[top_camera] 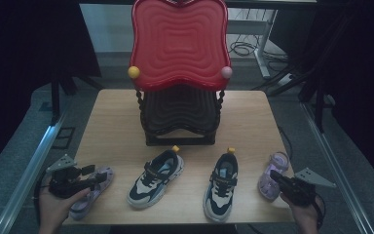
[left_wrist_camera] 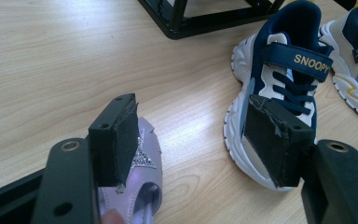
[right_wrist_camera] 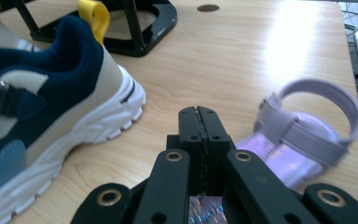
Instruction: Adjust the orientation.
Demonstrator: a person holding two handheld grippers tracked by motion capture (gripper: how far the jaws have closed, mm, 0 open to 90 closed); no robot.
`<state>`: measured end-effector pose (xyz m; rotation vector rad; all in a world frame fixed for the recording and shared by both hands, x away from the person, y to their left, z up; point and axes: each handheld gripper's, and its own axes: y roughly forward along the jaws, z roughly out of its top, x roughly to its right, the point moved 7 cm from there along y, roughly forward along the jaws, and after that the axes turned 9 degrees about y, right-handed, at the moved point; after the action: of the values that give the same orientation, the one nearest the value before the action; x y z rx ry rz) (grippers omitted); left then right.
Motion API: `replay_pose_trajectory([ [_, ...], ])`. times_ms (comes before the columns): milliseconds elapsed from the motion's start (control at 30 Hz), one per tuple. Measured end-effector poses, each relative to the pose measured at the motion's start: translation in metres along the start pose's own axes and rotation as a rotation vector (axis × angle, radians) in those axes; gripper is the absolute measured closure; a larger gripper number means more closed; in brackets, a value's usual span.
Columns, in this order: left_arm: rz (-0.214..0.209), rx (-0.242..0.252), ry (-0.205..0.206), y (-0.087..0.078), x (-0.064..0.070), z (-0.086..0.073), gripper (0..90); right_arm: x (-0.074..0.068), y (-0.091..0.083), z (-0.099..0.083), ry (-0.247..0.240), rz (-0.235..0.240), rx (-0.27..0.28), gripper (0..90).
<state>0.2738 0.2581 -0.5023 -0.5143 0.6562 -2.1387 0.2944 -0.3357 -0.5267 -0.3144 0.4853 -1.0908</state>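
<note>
Two purple sandals and two navy-and-white sneakers lie along the table's near edge. My left gripper [top_camera: 97, 175] [left_wrist_camera: 193, 135] stands open just above the left sandal [top_camera: 85, 204] [left_wrist_camera: 144, 186], one pad over its glittery toe strap and the other towards the left sneaker [top_camera: 156, 178] [left_wrist_camera: 279, 70]. My right gripper [top_camera: 273, 176] [right_wrist_camera: 198, 112] is shut at the front of the right sandal [top_camera: 278, 160] [right_wrist_camera: 307, 135]. That sandal's glittery toe part shows at the base of the jaws and its heel strap is blurred. The right sneaker [top_camera: 221, 187] [right_wrist_camera: 51, 107] lies just left of it.
A black rack [top_camera: 180, 112] with a wavy red top shelf [top_camera: 180, 44] stands at the middle back of the wooden table [top_camera: 112, 126]. Its base is close behind the sneakers. Bare wood lies on both sides of it. Floor, cables and metal rails surround the table.
</note>
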Motion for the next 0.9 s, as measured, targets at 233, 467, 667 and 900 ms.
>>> replay_pose_trajectory([
  [233,0.006,0.003,-0.004,-0.001,-0.001,0.0,35.5,0.011,-0.007,-0.014,0.006,-0.029,-0.03,90.0],
  [467,0.005,-0.004,0.0,0.001,0.001,-0.001,35.5,0.017,-0.015,-0.022,0.019,-0.06,-0.031,90.0],
  [667,0.004,-0.009,0.003,0.002,0.002,-0.001,35.5,0.03,-0.024,-0.032,0.041,-0.1,-0.048,90.0],
  [900,0.0,-0.018,0.008,0.005,0.003,-0.001,35.6,0.045,-0.022,-0.043,0.057,-0.144,-0.081,90.0],
])
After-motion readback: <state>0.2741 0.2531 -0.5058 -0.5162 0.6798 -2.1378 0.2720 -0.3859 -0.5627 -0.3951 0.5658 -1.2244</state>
